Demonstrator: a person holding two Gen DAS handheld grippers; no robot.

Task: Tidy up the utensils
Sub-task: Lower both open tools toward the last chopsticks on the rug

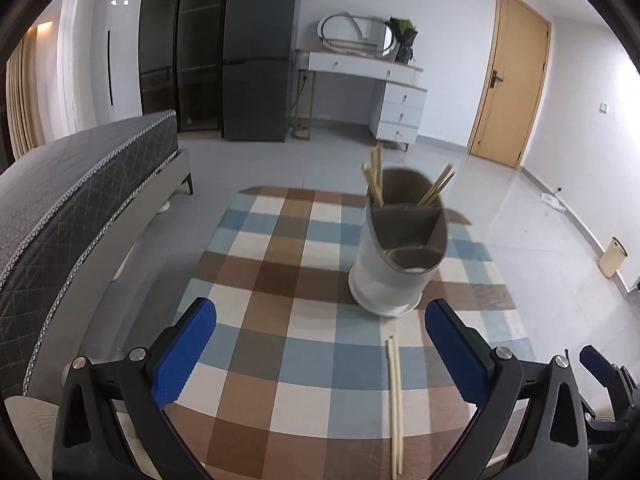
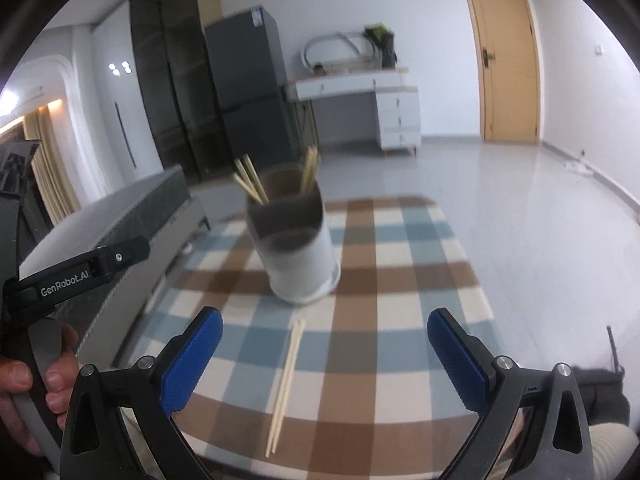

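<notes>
A white utensil holder (image 1: pixel 394 258) (image 2: pixel 298 248) with grey inner dividers stands on the checked tablecloth (image 1: pixel 280 344) (image 2: pixel 380 320). Several wooden chopsticks (image 1: pixel 376 178) (image 2: pixel 250 180) lean in its far compartments. One loose pair of chopsticks (image 1: pixel 395 404) (image 2: pixel 286 384) lies flat on the cloth in front of the holder. My left gripper (image 1: pixel 320 320) hovers open above the cloth, the loose pair lying toward its right finger. My right gripper (image 2: pixel 325 322) is wide open too, with the loose pair on the cloth below, between its blue pads (image 2: pixel 192 360).
A grey bed (image 1: pixel 80 200) runs along the left of the table. A person's hand (image 2: pixel 24 384) grips the left tool's handle at the left edge of the right wrist view. Dark fridge (image 1: pixel 260 52), white desk (image 1: pixel 360 76) and wooden door (image 1: pixel 508 88) stand far behind.
</notes>
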